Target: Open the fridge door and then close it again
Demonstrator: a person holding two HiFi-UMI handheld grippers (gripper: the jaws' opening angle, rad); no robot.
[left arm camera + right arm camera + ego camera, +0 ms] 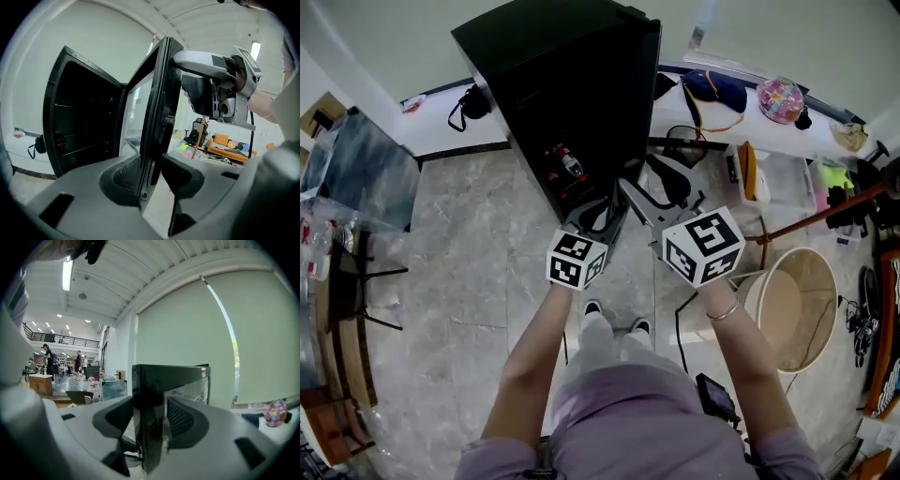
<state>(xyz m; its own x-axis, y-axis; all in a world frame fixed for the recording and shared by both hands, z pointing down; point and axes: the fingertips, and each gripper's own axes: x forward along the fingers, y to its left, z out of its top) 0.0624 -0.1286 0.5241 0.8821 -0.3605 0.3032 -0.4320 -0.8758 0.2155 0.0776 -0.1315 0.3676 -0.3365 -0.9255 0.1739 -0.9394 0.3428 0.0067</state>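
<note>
A black fridge [553,84] stands open, its dark shelves [79,122] showing. Its glass door [633,141] swings out toward me. My left gripper [595,220] straddles the door's free edge [157,108]: the left pad lies against the door, and a gap shows at the right pad, so the left gripper [150,173] is open. Higher on the same edge, my right gripper [630,192] is shut on the door [168,373], the frame filling its jaws in the right gripper view [150,420]. The right gripper [178,70] also shows in the left gripper view.
Red-topped bottles [567,164] sit low inside the fridge. A black office chair [670,178] stands just behind the door. A round wooden tub [797,305] is at the right. A white ledge [441,127] with bags runs along the wall, and a glass table [361,173] is at the left.
</note>
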